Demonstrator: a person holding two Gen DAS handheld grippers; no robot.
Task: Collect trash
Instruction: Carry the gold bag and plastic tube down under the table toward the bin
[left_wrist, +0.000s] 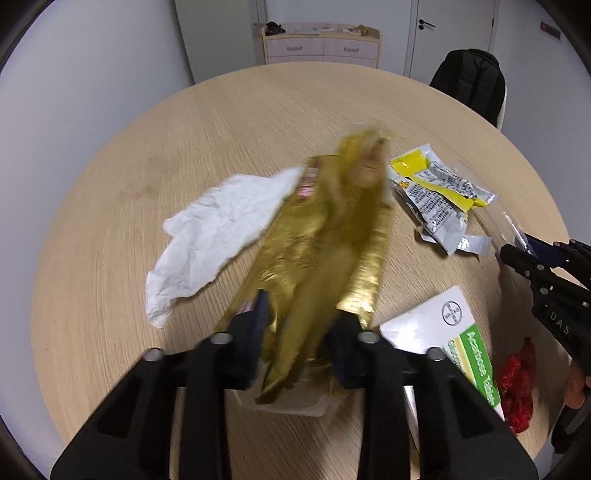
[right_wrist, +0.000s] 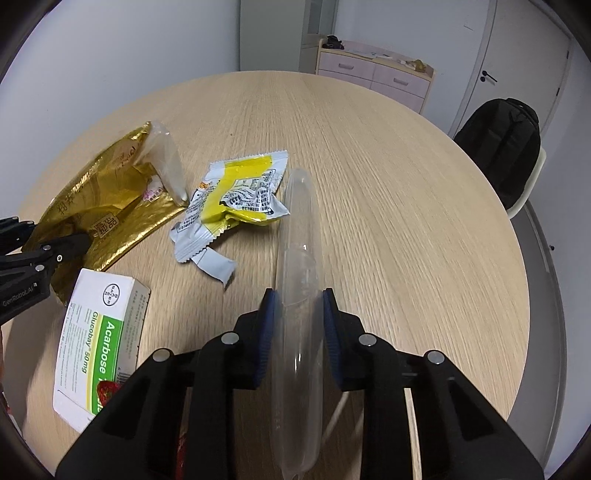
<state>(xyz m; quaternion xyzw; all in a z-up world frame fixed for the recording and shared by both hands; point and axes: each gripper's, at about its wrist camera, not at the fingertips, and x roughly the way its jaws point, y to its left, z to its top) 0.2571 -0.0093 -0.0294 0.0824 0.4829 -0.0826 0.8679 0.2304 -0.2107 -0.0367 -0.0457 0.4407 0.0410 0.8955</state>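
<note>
Left tongs (left_wrist: 301, 332) clamp gold wrapper (left_wrist: 325, 236); right tongs (right_wrist: 298, 332) pinch clear plastic bag (right_wrist: 299, 258) between pads.

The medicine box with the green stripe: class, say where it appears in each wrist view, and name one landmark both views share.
Left wrist view: the medicine box lies lower right, beside the gold bag.
Right wrist view: the box lies lower left, near the gold bag.
Shared landmark: the yellow and grey wrapper.
</note>
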